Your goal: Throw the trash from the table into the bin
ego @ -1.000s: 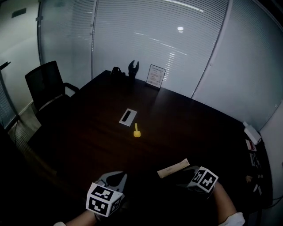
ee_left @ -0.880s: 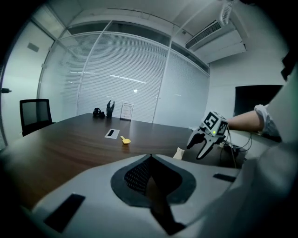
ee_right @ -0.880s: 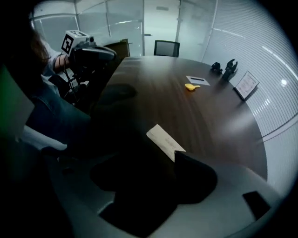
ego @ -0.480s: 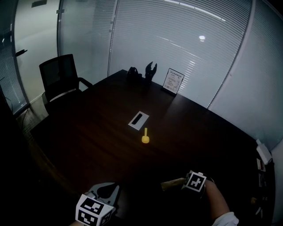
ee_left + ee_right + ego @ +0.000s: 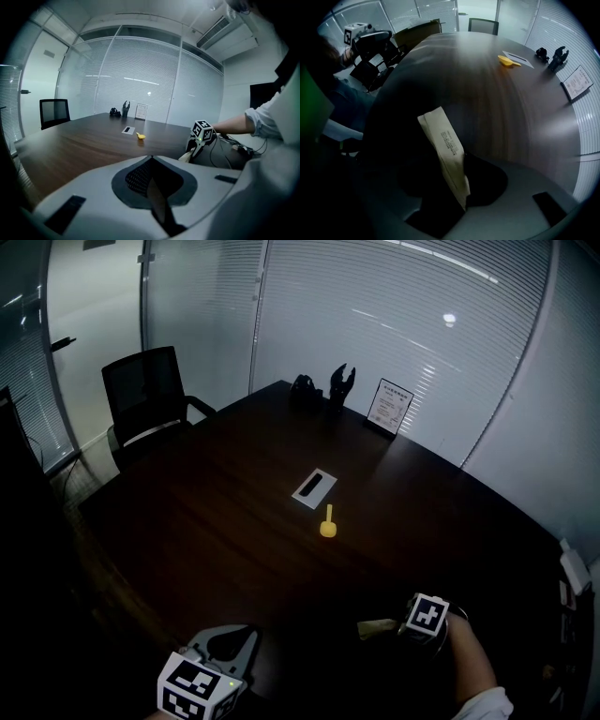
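We are at the pick-up step. The right tongs (image 5: 410,627) point down at the near edge of the table (image 5: 234,521), at about 5 o'clock in the head view. Their jaws have just been closing, with the paper wrapper (image 5: 443,147) between them. In the right gripper view the wrapper's lower end is tucked into the jaws, and they seem to have it pinched at a middling width. Its free end sticks out toward 9 o'clock in the head view and sits low over the tabletop.

The left tongs (image 5: 230,641) hang at 7 o'clock off the table's near edge, with their jaws together and nothing in them.

More possible trash lies well apart from the wrapper, toward 11 o'clock from the right tongs. It is a small yellow scoop (image 5: 327,527) with a white card (image 5: 315,487) just beyond it.

We see no bin in any view. The next move, as we judge it, is to lift the wrapper clear of the table with a firm pinch. We would then look round for the bin, carry the wrapper over its mouth, and only then let go.
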Available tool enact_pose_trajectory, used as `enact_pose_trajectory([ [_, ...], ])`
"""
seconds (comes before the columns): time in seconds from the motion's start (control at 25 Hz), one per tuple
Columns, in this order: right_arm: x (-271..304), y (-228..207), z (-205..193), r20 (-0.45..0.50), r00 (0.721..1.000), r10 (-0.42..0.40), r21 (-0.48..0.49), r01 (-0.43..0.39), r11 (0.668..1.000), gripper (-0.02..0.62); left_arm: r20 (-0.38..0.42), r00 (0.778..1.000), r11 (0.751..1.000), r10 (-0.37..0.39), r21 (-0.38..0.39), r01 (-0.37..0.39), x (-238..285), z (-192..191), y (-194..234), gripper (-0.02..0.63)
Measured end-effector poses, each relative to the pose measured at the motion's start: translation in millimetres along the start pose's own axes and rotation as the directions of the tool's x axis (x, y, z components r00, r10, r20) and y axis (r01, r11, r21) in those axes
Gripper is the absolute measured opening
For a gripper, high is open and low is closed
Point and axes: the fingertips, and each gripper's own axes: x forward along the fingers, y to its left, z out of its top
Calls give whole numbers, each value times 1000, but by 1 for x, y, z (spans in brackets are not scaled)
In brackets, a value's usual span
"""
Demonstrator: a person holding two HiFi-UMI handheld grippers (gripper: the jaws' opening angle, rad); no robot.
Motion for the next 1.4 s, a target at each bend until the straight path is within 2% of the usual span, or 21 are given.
enact_pose_trajectory([
  [0.04, 0, 2, 0, -2, 1000, -9, -7, 9, 1000, 140, 0, 1000, 1000, -2, -1, 2, -1, -1, -1, -2],
  [0.16, -3, 8, -2, 14, 999, -34, 3, 34, 999, 62, -2, 1000, 1000, -6, 6, 6, -4, -4, -6, -2],
  [0.32, -23, 32, -4, 64, 994, -86, 27, 84, 996, 41, -13, 1000, 999, -23, 25, 23, -11, -7, -23, -2],
  [0.4, -46, 56, -9, 115, 985, -126, 37, 123, 992, 41, -18, 998, 997, -61, 54, 62, -9, -5, -41, -2],
  [0.48, -74, 91, -14, 188, 973, -132, 47, 125, 991, 41, -22, 994, 990, -107, 90, 109, -4, -2, -64, -2],
  [0.6, -108, 140, -38, 242, 957, -157, 82, 141, 987, 41, -28, 977, 968, -213, 132, 215, 0, 11, -120, -2],
  [0.68, -130, 175, -65, 262, 943, -206, 138, 175, 975, 41, -41, 952, 937, -304, 166, 307, 1, 13, -168, -2],
  [0.76, -150, 213, -96, 272, 923, -272, 219, 216, 951, 41, -73, 912, 888, -403, 210, 409, 1, 6, -219, -2],
  [0.88, -165, 268, -148, 245, 896, -369, 364, 268, 892, 41, -137, 837, 793, -529, 272, 546, 0, -16, -288, -2],
  [0.96, -169, 307, -184, 212, 881, -423, 464, 290, 837, 41, -180, 782, 725, -597, 295, 622, -6, -29, -335, -2],
  [1.04, -165, 349, -223, 169, 870, -463, 570, 297, 766, 41, -227, 716, 651, -660, 301, 697, -18, -43, -382, -2],
  [1.16, -142, 415, -275, 95, 858, -505, 725, 288, 626, 41, -309, 604, 521, -735, 313, 794, -32, -80, -445, -2],
  [1.24, -117, 452, -303, 50, 835, -548, 817, 281, 503, 41, -370, 527, 432, -765, 311, 847, -44, -111, -480, -2],
  [1.32, -87, 480, -321, 37, 798, -601, 891, 246, 381, 41, -426, 464, 363, -776, 300, 882, -55, -140, -507, -2],
  [1.4, -52, 496, -333, 41, 760, -649, 938, 194, 286, 41, -470, 422, 312, -775, 297, 903, -61, -166, -526, -2],
])
